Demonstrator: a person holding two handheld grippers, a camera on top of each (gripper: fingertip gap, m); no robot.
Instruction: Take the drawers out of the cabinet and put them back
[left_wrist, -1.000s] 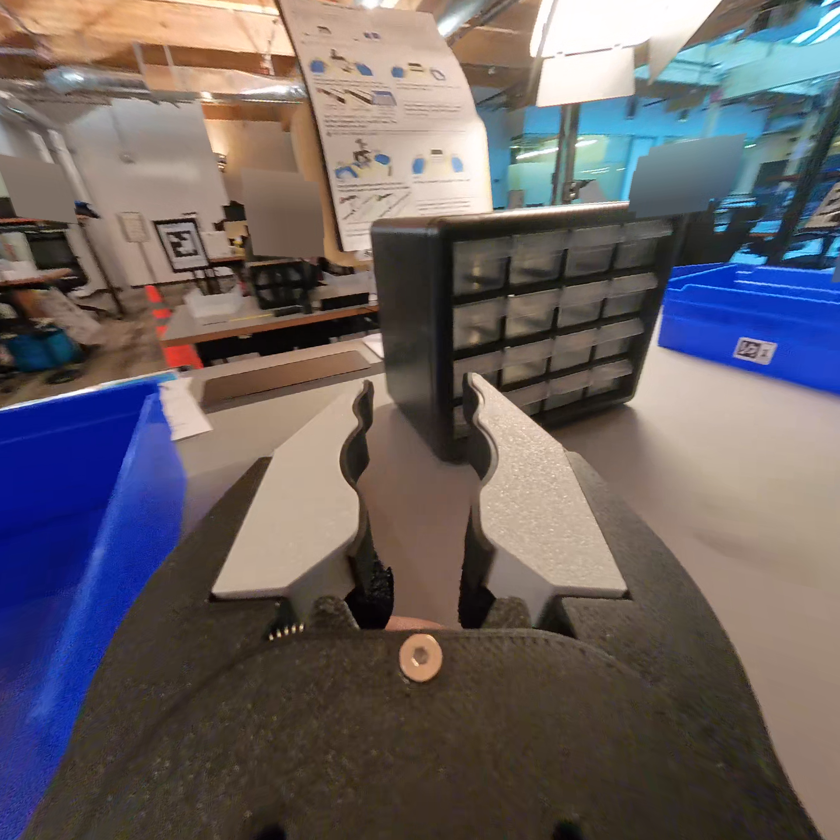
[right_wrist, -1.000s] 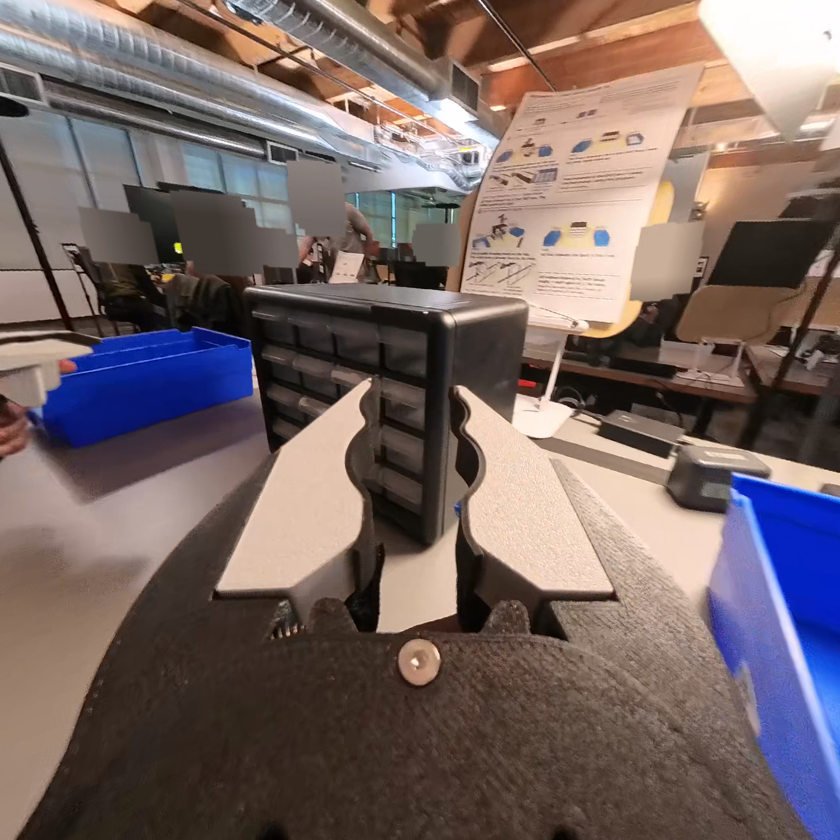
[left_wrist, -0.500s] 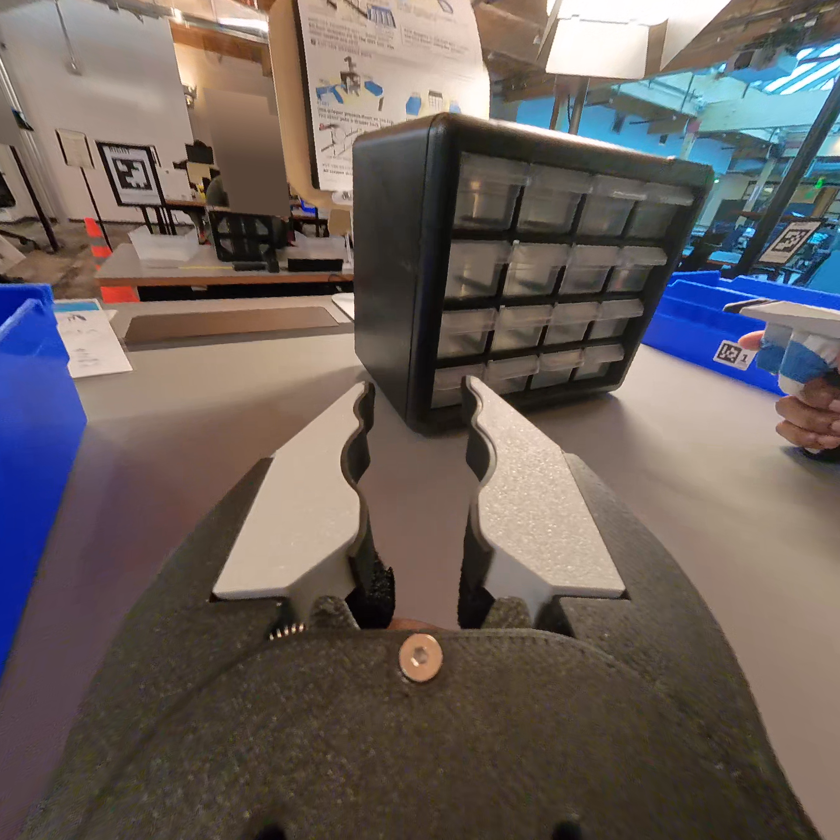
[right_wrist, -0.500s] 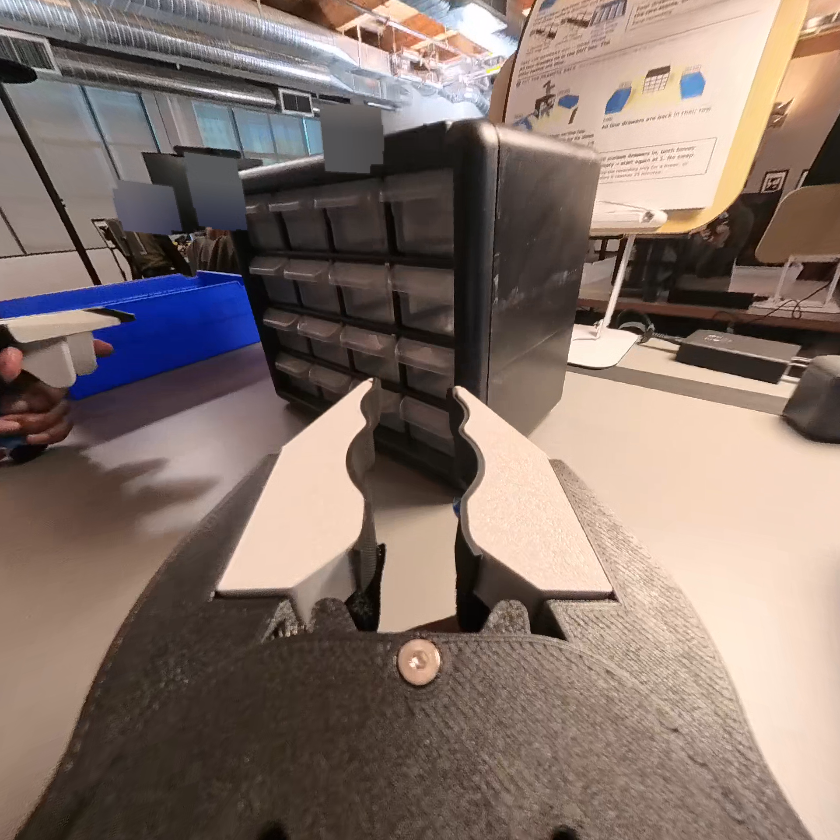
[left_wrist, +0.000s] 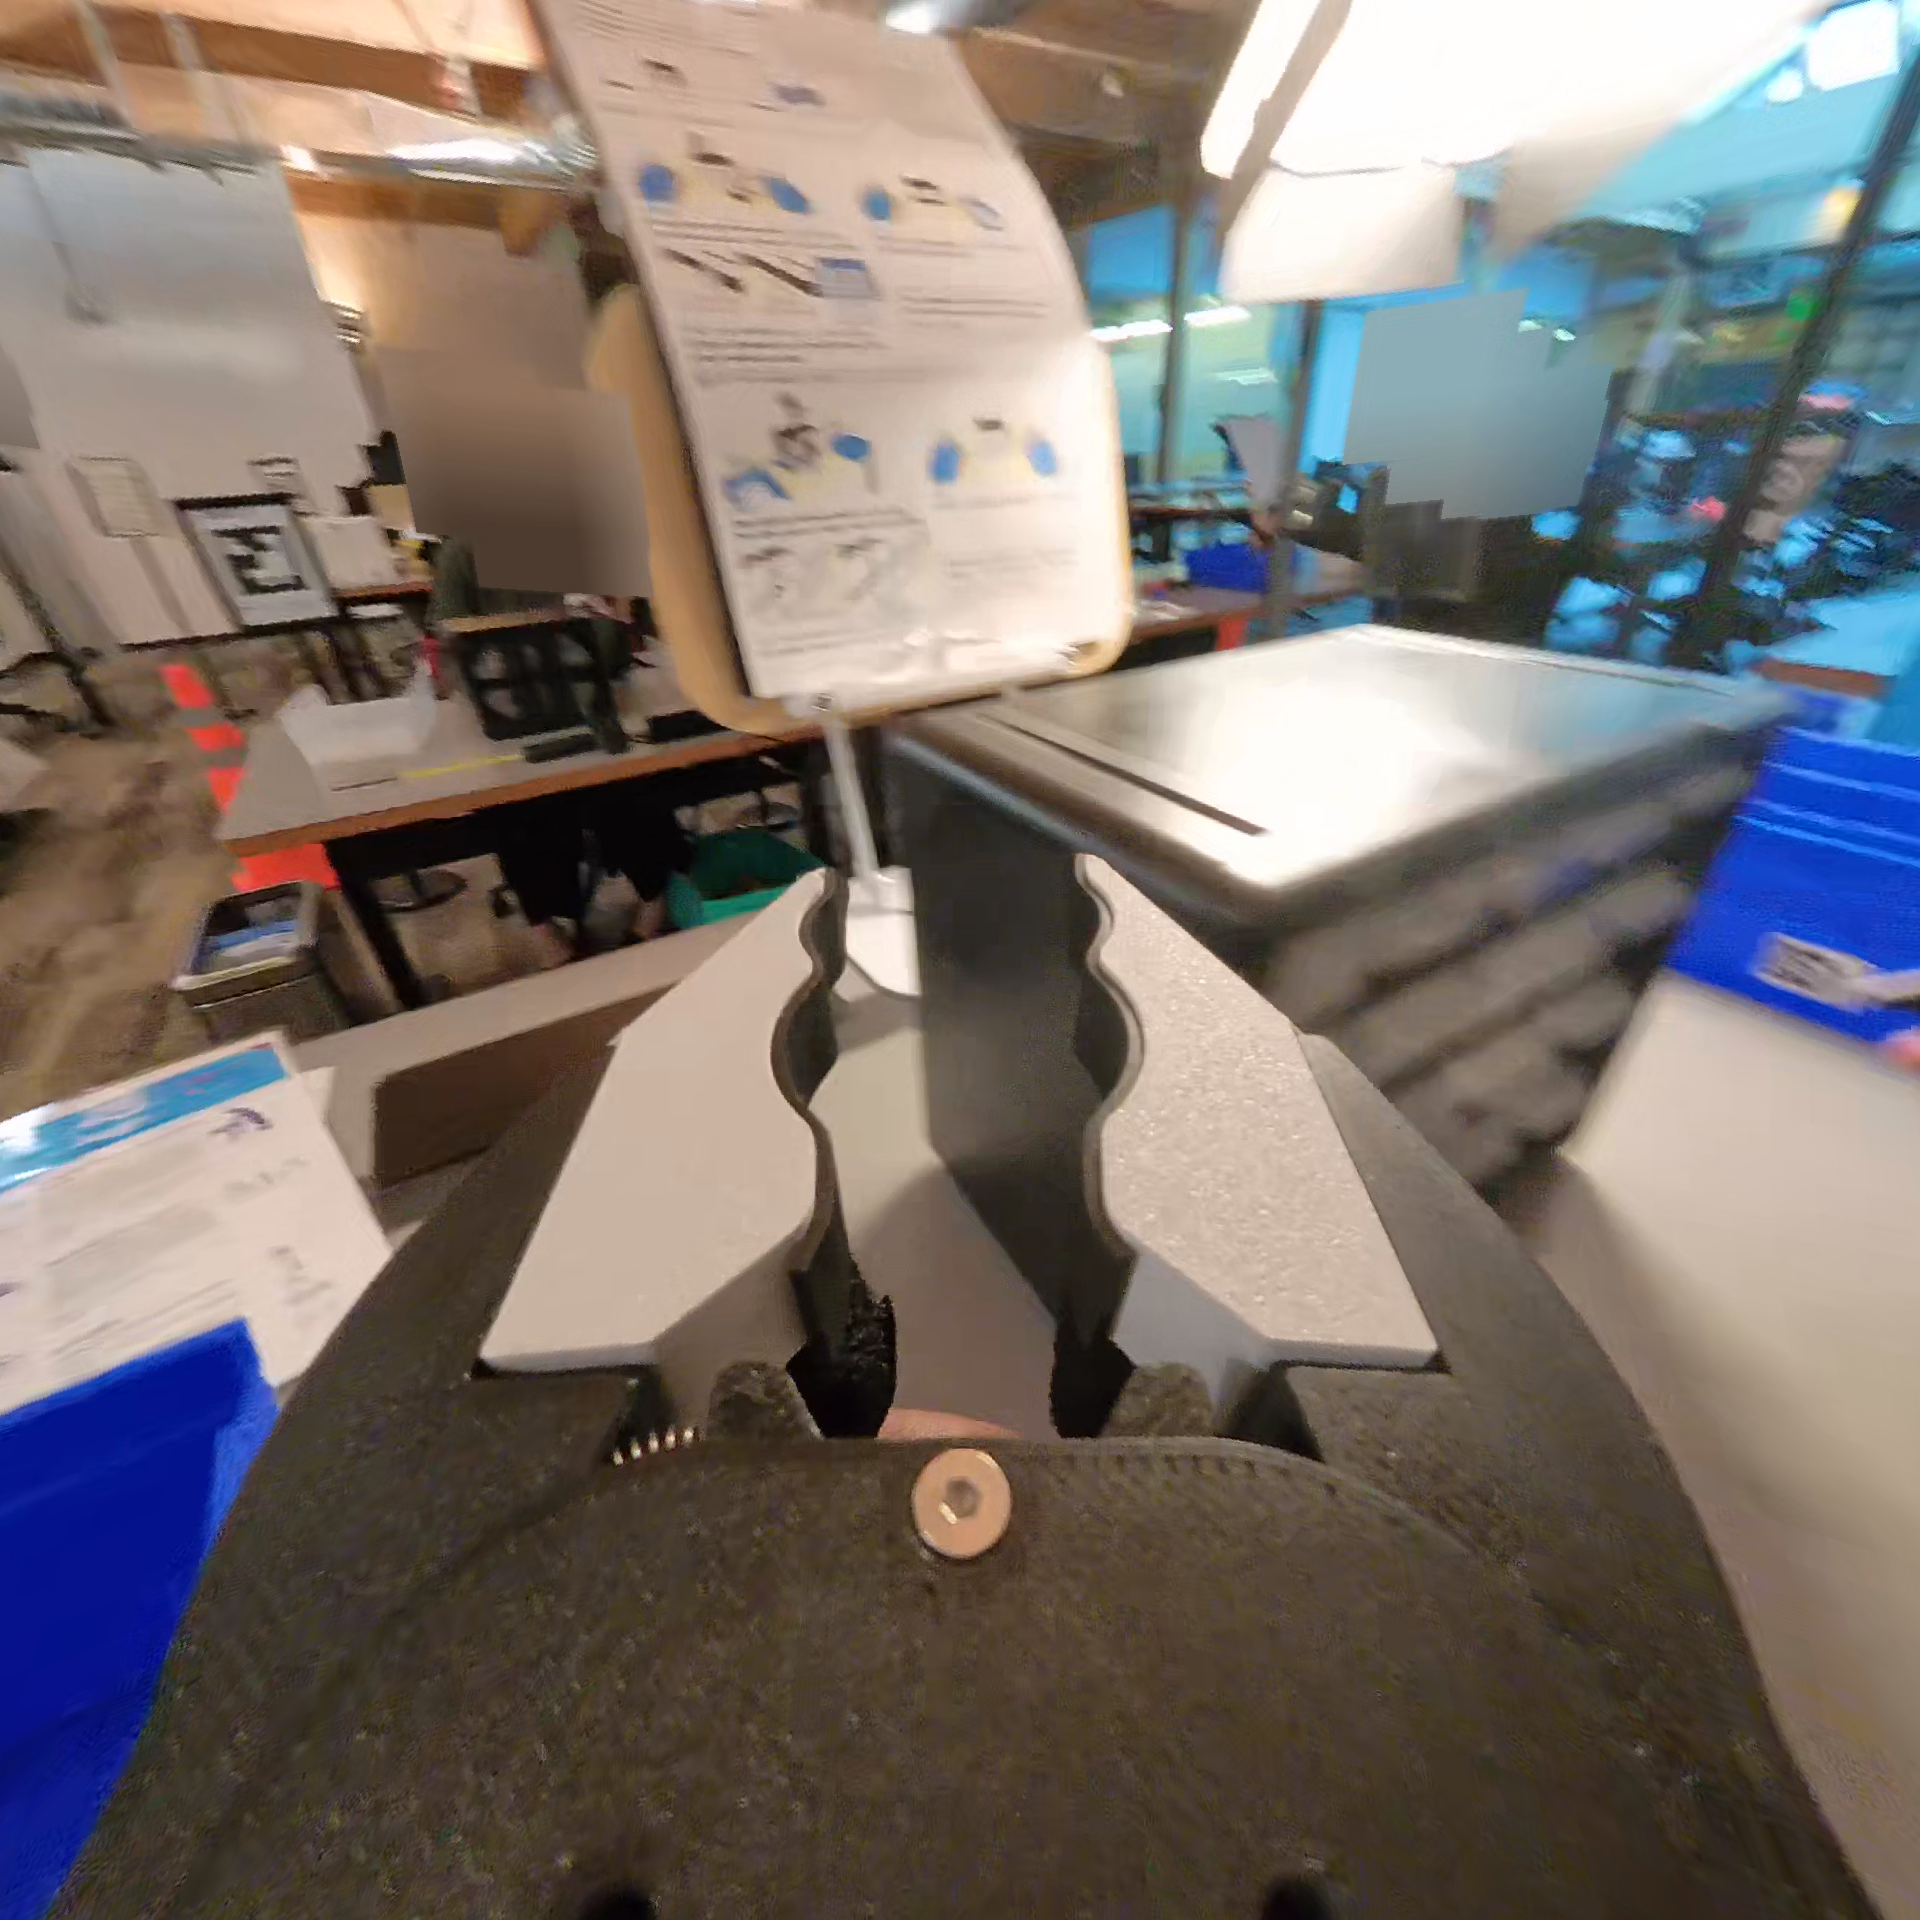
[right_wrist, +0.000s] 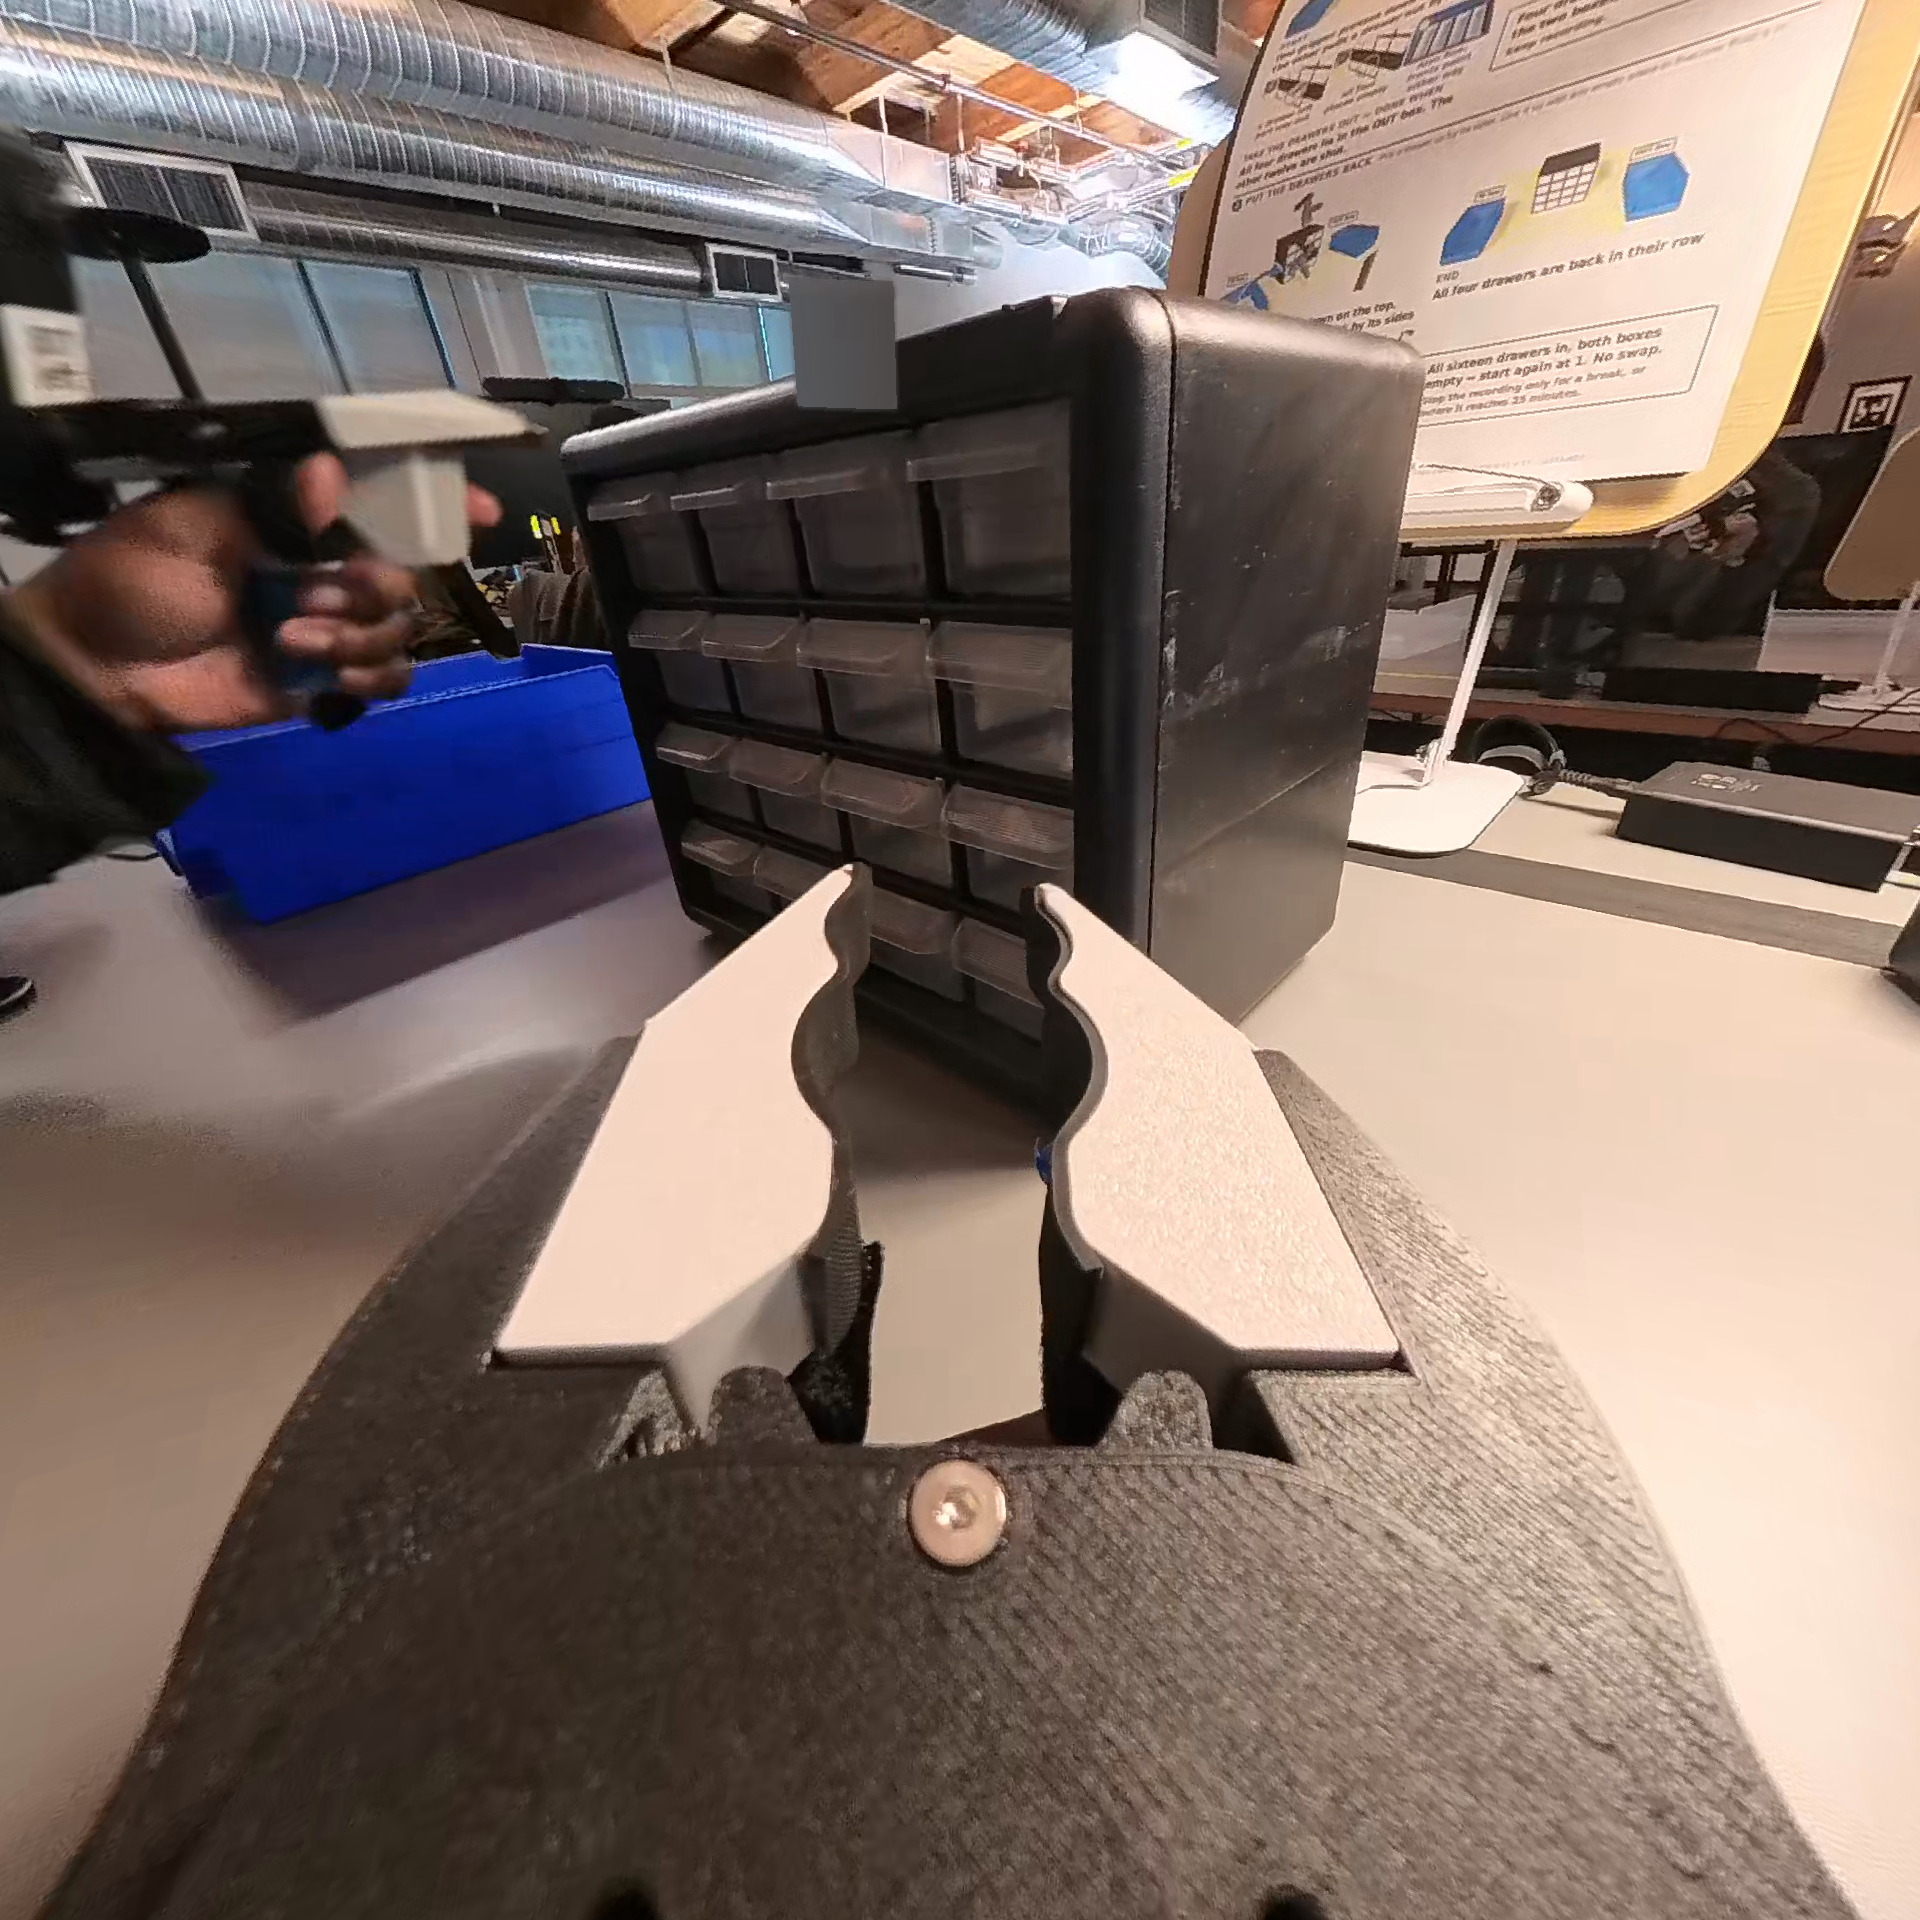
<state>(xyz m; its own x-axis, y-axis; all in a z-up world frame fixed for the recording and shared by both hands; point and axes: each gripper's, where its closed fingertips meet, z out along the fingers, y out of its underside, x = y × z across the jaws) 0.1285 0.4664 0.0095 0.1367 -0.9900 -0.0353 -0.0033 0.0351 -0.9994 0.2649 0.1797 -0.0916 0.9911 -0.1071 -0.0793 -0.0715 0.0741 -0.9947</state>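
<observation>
A black cabinet (right_wrist: 1268, 675) with several clear drawers (right_wrist: 997, 509), all pushed in, stands on the grey table (right_wrist: 1558, 1143). My right gripper (right_wrist: 951, 888) is open and empty, low in front of the bottom right drawers, a short way off. My left gripper (left_wrist: 956, 883) is open and empty, raised near the top left front corner of the cabinet (left_wrist: 1351, 748); this view is blurred. The left gripper (right_wrist: 436, 426) also shows in the right wrist view, held by a hand at about the cabinet's top height, to its left.
A blue bin (right_wrist: 416, 769) lies left of the cabinet; in the left wrist view another blue bin (left_wrist: 1829, 894) lies right of it and a third (left_wrist: 114, 1507) is at lower left beside a paper sheet (left_wrist: 156, 1195). An instruction board (right_wrist: 1507, 229) on a white stand (right_wrist: 1423, 800) is behind.
My left gripper has risen from table level to the cabinet's top corner and its jaws have opened a little. My right gripper has moved slightly closer to the lower right drawers.
</observation>
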